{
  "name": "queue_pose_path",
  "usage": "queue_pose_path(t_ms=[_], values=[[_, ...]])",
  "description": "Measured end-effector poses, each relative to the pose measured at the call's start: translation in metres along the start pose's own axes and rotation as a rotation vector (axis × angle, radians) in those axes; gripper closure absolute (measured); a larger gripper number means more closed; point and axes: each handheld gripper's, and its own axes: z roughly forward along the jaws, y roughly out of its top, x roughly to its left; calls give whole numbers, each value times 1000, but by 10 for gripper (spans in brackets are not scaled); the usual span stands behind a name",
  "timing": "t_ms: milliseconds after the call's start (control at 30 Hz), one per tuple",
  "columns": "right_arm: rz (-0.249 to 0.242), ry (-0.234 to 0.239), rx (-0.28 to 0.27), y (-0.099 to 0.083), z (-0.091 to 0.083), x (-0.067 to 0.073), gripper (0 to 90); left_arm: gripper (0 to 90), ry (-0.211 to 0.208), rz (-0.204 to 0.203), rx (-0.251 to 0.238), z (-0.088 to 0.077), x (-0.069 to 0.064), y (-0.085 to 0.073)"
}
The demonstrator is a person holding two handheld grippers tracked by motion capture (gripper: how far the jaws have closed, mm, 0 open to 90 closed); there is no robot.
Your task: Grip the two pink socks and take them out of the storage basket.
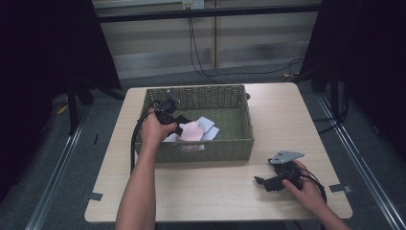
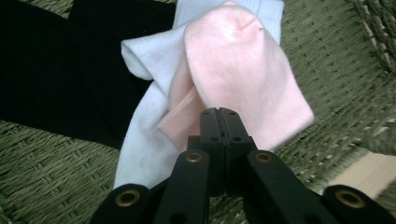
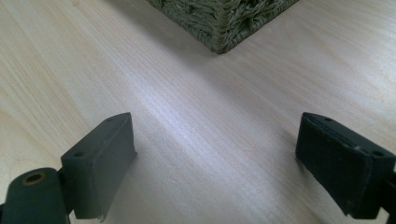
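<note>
Left gripper (image 2: 219, 114), jaws pressed together, pinches the pink sock (image 2: 243, 70) by its ribbed cuff inside the basket (image 1: 239, 139); it looks soft and light (likely to droop). Right gripper (image 3: 215, 163) rests spread wide over the table (image 3: 187, 116)

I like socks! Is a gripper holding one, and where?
The left gripper pinches the pink sock by its ribbed cuff. The right gripper holds nothing.

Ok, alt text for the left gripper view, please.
The left gripper, jaws closed, pinches a pink sock inside a green woven basket. A white sock lies partly under the pink one, beside a black garment.
</note>
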Motion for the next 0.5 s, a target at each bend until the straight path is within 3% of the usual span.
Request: queue_pose_path(t_ms=[200, 500], values=[[0, 0, 0, 0, 0, 0, 114, 897, 20, 31, 16, -14, -8, 8], [2, 0, 1, 0, 0, 0, 114, 897, 20, 31, 19, -37, -14, 18]])
